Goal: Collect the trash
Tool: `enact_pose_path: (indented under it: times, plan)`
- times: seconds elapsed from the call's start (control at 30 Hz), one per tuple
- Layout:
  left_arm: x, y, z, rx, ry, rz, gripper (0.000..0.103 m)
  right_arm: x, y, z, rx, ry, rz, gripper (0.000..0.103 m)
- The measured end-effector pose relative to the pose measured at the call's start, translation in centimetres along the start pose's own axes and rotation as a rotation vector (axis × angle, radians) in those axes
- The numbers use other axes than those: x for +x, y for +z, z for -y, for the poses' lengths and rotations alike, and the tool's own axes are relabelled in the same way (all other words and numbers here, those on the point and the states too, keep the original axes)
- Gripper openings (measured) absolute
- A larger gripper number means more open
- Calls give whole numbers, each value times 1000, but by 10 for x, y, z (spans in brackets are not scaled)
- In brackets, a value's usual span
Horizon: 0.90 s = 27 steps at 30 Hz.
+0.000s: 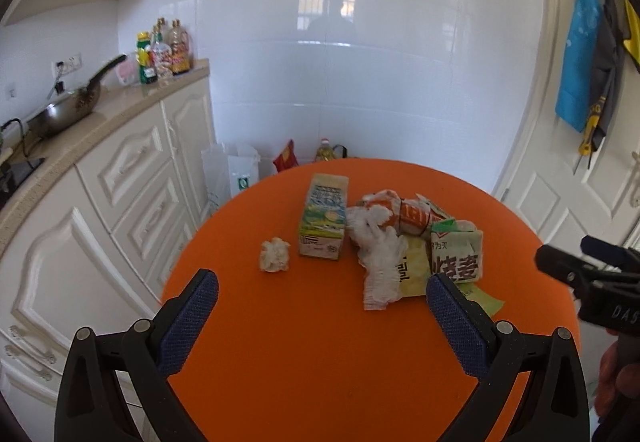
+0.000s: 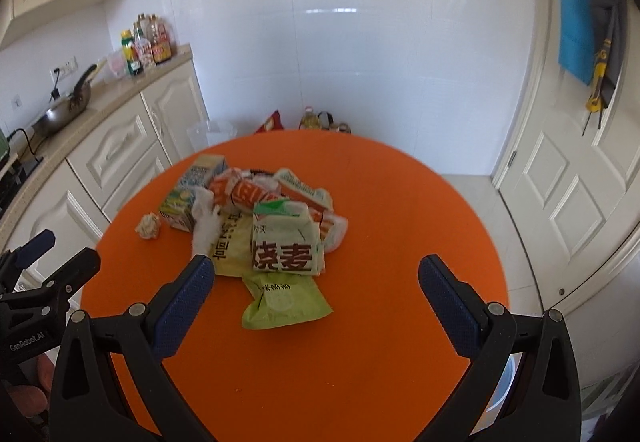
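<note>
A pile of trash lies on a round orange table (image 1: pixel 320 342) (image 2: pixel 400 210): a milk carton (image 1: pixel 323 220) (image 2: pixel 192 192), a crumpled paper ball (image 1: pixel 274 255) (image 2: pixel 148 226), a white tissue (image 1: pixel 380 262) (image 2: pixel 205 232), an orange wrapper (image 1: pixel 404 216) (image 2: pixel 244 194), a white packet with brown characters (image 1: pixel 458 256) (image 2: pixel 285 244), and a green pouch (image 2: pixel 282 300). My left gripper (image 1: pixel 322 292) is open and empty, above the near table in front of the pile. My right gripper (image 2: pixel 312 280) is open and empty, with the green pouch between its fingers' lines.
White cabinets and a counter (image 1: pixel 120 110) with a pan (image 1: pixel 68 110) and bottles (image 1: pixel 164 50) stand at the left. Bags and a bottle (image 1: pixel 326 152) sit on the floor behind the table. A white door (image 2: pixel 568 202) with hanging cloths is at the right.
</note>
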<state>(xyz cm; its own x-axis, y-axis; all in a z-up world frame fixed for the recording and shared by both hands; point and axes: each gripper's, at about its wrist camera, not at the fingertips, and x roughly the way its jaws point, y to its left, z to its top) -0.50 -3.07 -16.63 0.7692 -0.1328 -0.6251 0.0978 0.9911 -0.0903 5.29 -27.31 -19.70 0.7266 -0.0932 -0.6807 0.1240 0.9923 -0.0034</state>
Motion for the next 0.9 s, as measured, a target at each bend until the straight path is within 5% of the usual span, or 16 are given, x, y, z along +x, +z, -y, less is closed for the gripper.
enact_pose_path:
  times: [0.43, 0.5, 0.57, 0.67, 0.9]
  plan:
    - [185, 51, 0, 15, -105, -210, 98, 60, 7, 10, 15, 0, -98, 103]
    - [200, 54, -1, 6, -120, -226, 87, 65, 7, 13, 18, -3, -110, 103]
    - [217, 61, -3, -44, -127, -258, 57, 70, 6, 15, 22, -5, -120, 103]
    - [236, 68, -7, -82, -200, -275, 32, 77, 6, 12, 17, 5, -130, 103]
    - [247, 81, -3, -71, -205, -234, 20, 96, 9, -6, -13, 45, -135, 103]
